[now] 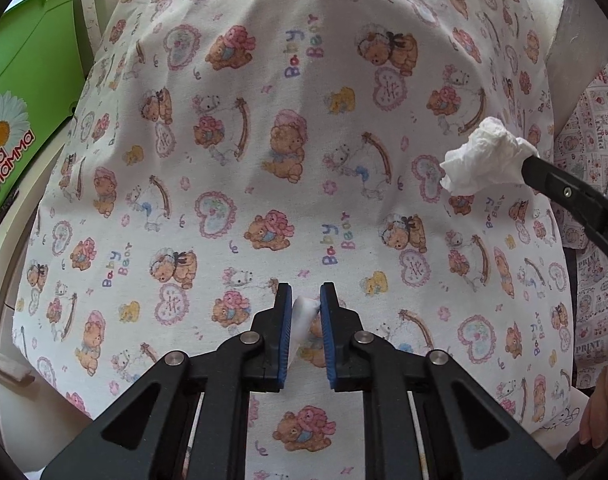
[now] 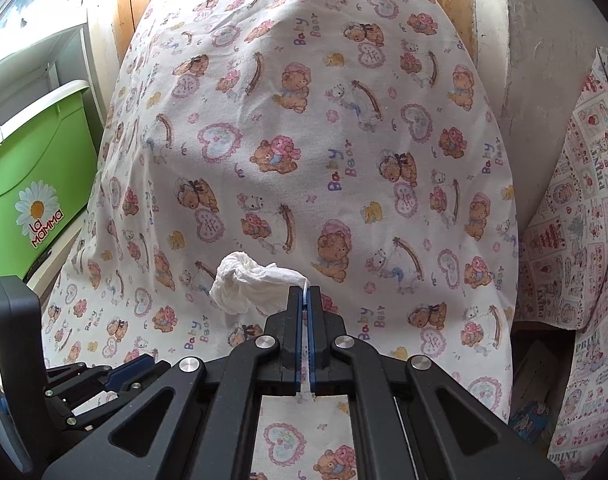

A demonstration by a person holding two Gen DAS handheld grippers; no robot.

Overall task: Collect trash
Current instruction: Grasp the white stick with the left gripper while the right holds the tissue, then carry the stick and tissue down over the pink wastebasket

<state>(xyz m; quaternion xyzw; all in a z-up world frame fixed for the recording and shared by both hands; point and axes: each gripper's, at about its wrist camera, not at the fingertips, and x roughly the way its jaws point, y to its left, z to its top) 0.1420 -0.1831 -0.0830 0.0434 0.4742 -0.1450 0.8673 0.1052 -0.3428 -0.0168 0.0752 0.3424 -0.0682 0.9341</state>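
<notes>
A bear-print cloth [image 1: 288, 184] covers the surface under both grippers. My left gripper [image 1: 306, 304] is shut on a small white paper scrap [image 1: 304, 308], pinched between its blue pads just above the cloth. The right gripper [image 2: 306, 292] is shut on a crumpled white tissue [image 2: 248, 284], which bulges out to the left of its tips and hangs clear of the cloth. In the left wrist view that same tissue [image 1: 484, 156] shows at the right, on the end of the right gripper's black finger [image 1: 560, 188]. The left gripper's linkage [image 2: 104, 380] lies low at the left of the right wrist view.
A green plastic bin [image 1: 28, 92] with a daisy label stands at the left, also seen as the green bin [image 2: 36, 176]. A second printed cloth [image 2: 584, 240] hangs at the right. A wooden panel [image 2: 136, 12] stands behind. A person's hand [image 1: 600, 412] shows at the lower right.
</notes>
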